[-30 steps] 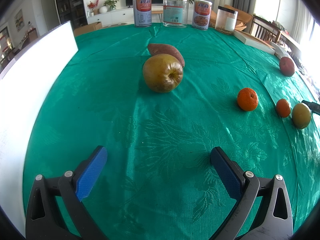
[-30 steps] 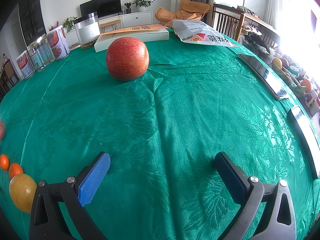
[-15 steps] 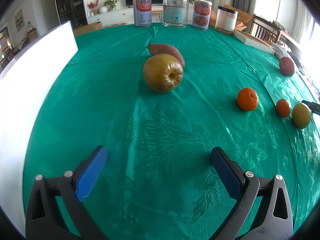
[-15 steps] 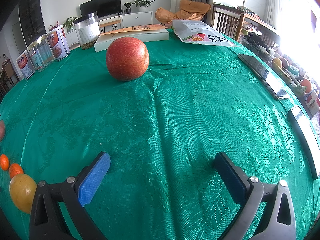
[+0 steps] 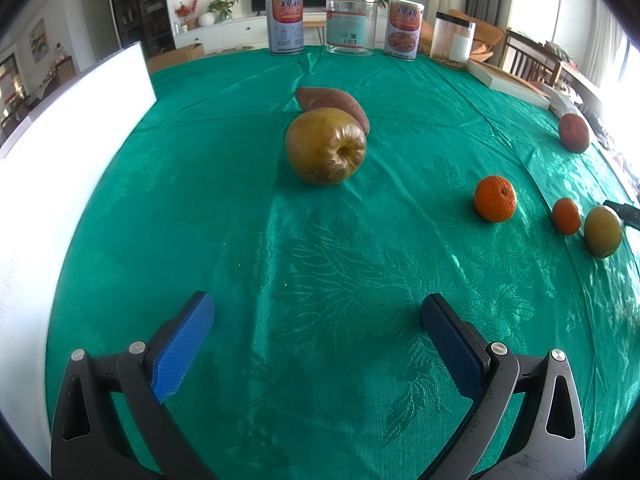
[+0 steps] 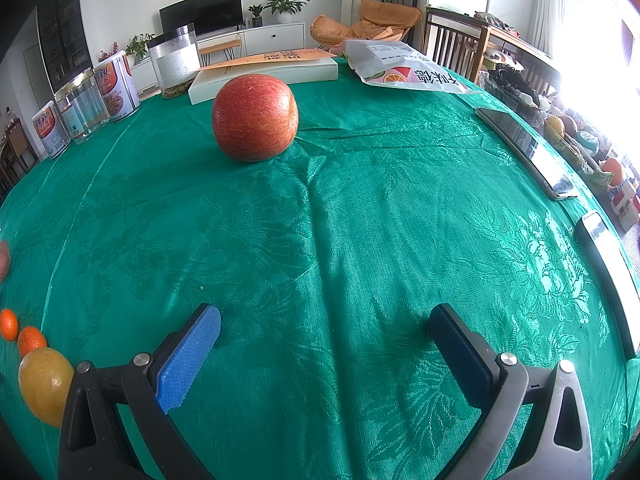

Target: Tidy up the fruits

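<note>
- Widest of all, the counter (image 5: 224,184) under its green patterned cloth fills both views.
- Along the left edge in the left wrist view stands a tall white flat board (image 5: 60,184), upright.
- Left hand-held gripper (image 5: 316,320) sits low over the near cloth, blue pads spread wide, nothing between them.
- Right hand-held gripper (image 6: 324,330) is just the same: jaws wide apart, empty, bare cloth between the pads.
- Far side of the counter: a row of printed tins and clear plastic jars (image 5: 351,22), with a flat white box (image 6: 264,76) and a printed snack bag (image 6: 404,70) off to the right of them.
- Two dark flat phones lie near the right edge, the farther one (image 6: 524,148) angled along the rim.
- Big round red apple (image 6: 255,117) sits alone, straight ahead of the right hand-held gripper, far from its pads.
- Yellow-brown wrinkled apple (image 5: 325,146) sits mid-counter ahead of the left one, touching or just in front of a reddish sweet potato (image 5: 332,102).
- Yellow-green round fruit (image 5: 602,231) at the right, just beside a small orange mandarin (image 5: 566,216).
- A larger orange mandarin (image 5: 495,198) sits left of that pair, apart.
</note>
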